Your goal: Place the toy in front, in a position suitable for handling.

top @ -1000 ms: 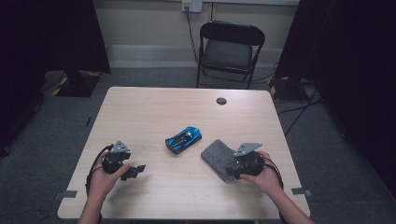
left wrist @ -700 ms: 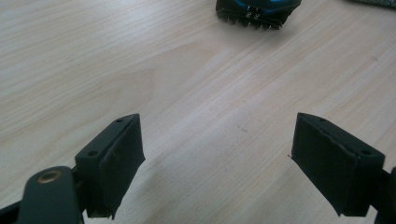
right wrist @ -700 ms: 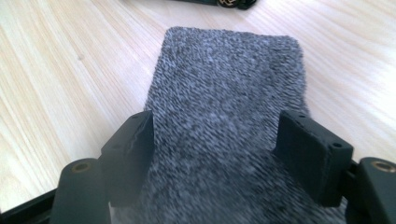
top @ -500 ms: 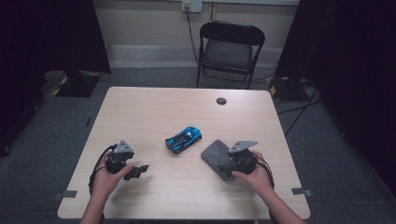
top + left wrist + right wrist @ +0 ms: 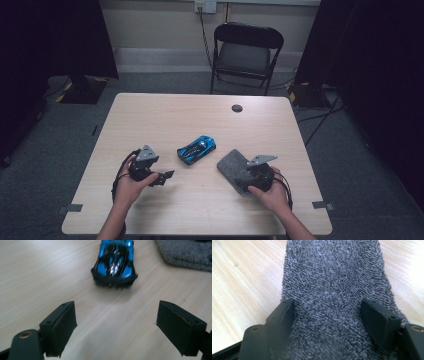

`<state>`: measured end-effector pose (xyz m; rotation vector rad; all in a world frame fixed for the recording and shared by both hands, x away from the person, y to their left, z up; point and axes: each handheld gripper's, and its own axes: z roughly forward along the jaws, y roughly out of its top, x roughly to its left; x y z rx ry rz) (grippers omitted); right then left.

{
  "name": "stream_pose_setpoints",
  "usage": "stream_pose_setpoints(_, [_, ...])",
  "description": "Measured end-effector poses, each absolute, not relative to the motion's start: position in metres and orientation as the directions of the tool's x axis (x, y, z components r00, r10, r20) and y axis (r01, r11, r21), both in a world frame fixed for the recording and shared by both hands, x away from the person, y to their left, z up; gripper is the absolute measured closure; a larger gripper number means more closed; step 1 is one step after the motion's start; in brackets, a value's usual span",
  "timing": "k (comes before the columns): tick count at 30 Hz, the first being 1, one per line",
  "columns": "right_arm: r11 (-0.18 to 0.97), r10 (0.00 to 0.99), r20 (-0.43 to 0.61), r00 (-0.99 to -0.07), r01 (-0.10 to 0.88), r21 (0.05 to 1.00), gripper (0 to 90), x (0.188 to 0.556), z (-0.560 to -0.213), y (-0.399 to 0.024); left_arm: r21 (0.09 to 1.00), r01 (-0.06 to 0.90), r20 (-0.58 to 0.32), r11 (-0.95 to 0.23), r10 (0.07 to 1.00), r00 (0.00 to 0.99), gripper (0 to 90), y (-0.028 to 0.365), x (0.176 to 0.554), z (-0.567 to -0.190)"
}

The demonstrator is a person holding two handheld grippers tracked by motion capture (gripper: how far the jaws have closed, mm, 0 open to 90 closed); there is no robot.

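Wood table [image 5: 165, 120]: L hand-held gripper [image 5: 116, 325] agape by car [image 5: 114, 263], R hand-held gripper [image 5: 327, 315] apart astride cloth [image 5: 332, 272], near end cut off.

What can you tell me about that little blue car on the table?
The toy car is a low, glossy blue sports model with black panels and a black toothed rear edge, plastic by its look. It sits upright on its wheels, slanted, mid-table. Nothing touches it: the left gripper points at its rear with jaws apart, and a grey cloth lies beside it.
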<state>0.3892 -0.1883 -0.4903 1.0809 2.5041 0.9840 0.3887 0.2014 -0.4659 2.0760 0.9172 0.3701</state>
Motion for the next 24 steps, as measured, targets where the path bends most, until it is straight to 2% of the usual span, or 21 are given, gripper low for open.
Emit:
stream_pose_setpoints(10, [0.485, 0.727, 0.038, -0.685, 0.553, 0.678, 35.4, 0.385, -0.491, -0.187, 0.756, 0.469, -0.031, -0.457, 0.69, 0.723, 15.7, 0.172, 0.415, -0.486])
stream_pose_setpoints(12, [0.485, 0.729, 0.039, -0.684, 0.554, 0.677, 37.3, 0.384, -0.49, -0.186, 0.761, 0.446, -0.002, -0.472, 0.685, 0.728, 15.8, 0.169, 0.418, -0.491])
stream_pose_setpoints(18, [0.485, 0.724, 0.04, -0.689, 0.549, 0.681, 37.6, 0.384, -0.491, -0.187, 0.768, 0.41, 0.039, -0.492, 0.675, 0.737, 15.8, 0.161, 0.428, -0.495])
stream_pose_setpoints(24, [0.489, 0.722, 0.04, -0.691, 0.551, 0.676, 37.6, 0.384, -0.49, -0.187, 0.785, 0.407, 0.019, -0.468, 0.674, 0.738, 15.6, 0.159, 0.438, -0.499])
